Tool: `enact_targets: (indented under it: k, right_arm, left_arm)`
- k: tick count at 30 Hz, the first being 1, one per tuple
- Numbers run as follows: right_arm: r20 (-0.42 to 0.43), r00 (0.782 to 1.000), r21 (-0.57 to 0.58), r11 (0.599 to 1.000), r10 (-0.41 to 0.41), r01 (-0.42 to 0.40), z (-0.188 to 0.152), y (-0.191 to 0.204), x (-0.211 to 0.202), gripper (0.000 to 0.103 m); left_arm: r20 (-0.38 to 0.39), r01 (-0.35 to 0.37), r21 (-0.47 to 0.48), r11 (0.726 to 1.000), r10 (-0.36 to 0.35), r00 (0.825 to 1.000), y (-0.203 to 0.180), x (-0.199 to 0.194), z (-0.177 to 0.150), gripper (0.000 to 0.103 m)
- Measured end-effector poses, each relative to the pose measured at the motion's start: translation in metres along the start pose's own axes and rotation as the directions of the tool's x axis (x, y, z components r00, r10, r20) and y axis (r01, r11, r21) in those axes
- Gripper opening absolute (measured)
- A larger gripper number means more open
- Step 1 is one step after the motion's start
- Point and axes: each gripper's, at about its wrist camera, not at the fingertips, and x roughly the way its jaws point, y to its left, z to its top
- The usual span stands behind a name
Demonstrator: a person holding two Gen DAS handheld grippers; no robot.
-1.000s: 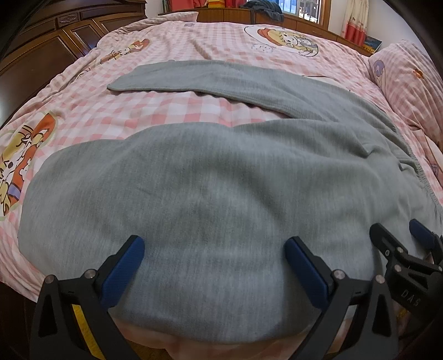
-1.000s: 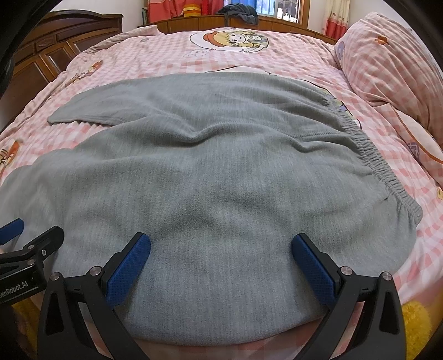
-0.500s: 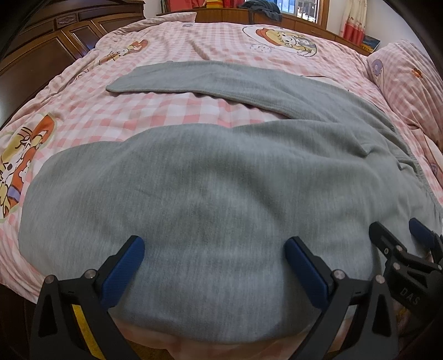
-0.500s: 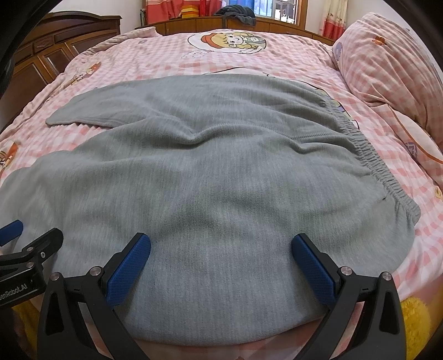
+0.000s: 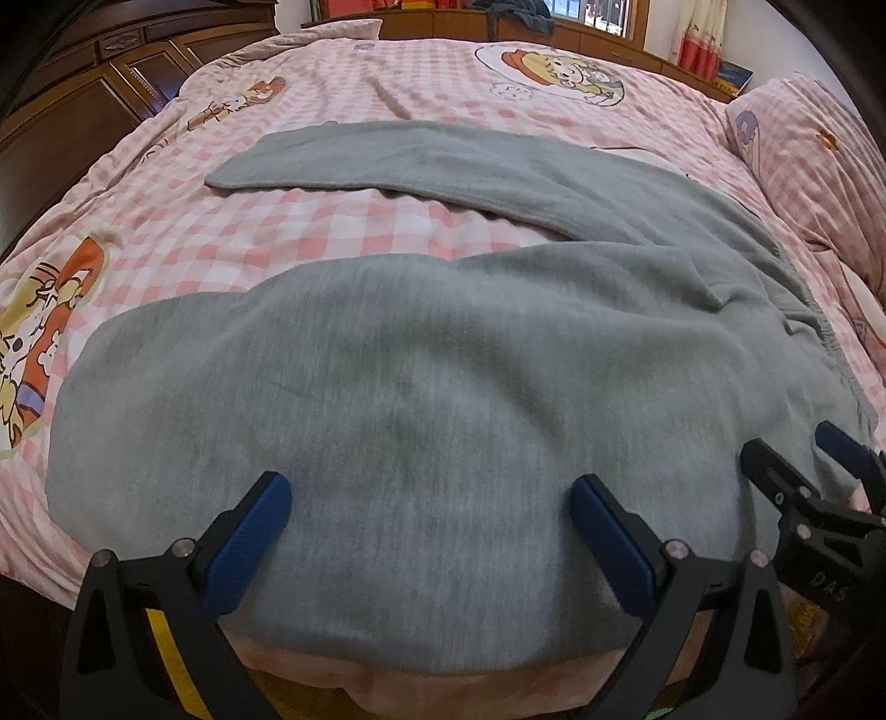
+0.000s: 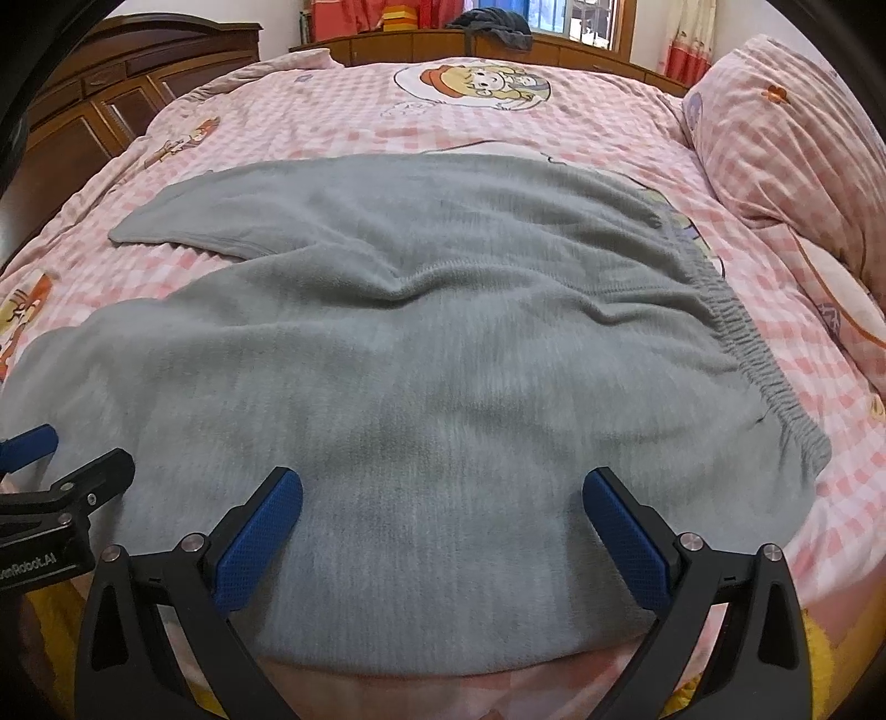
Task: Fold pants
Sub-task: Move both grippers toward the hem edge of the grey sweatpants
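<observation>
Grey sweatpants (image 5: pixel 443 354) lie spread flat on the pink checked bed, also in the right wrist view (image 6: pixel 415 360). The far leg (image 5: pixel 387 155) stretches left; the near leg lies along the front edge. The elastic waistband (image 6: pixel 758 360) is at the right. My left gripper (image 5: pixel 429 509) is open, its blue pads over the near leg by the bed's front edge. My right gripper (image 6: pixel 443 504) is open, over the same leg nearer the waistband. Each gripper shows at the edge of the other's view. Neither holds cloth.
The bed's pink checked cover (image 5: pixel 343 232) has cartoon prints. A pink pillow (image 6: pixel 792 155) lies at the right. Dark wooden cabinets (image 5: pixel 83 99) stand at the left. A wooden headboard ledge with dark clothing (image 6: pixel 493 25) runs along the back.
Both grippers have eased back and up slightly, so more of the bed shows. Both jaws stay open. The pants have not moved.
</observation>
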Motion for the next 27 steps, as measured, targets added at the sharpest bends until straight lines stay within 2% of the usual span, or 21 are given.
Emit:
enact_targets:
  k: [5,13,27]
  right_arm:
    - [0.008,1.000,0.007,1.000,0.011,-0.011,0.007,-0.004,-0.006,0.103]
    - [0.029,0.999,0.025,0.999,0.029,-0.030,0.028,-0.018,-0.013,0.103]
    - [0.057,0.998,0.072,0.997,0.031,-0.035,0.080,-0.057,-0.009,0.103]
  left_arm:
    - [0.017,-0.008,0.026,1.000,0.008,1.000,-0.003,-0.008,0.005,0.102]
    - [0.020,0.011,0.012,1.000,-0.012,1.000,-0.003,-0.015,0.021,0.102]
    - [0.032,0.045,0.039,0.998,-0.046,0.998,-0.009,-0.010,0.080,0.102]
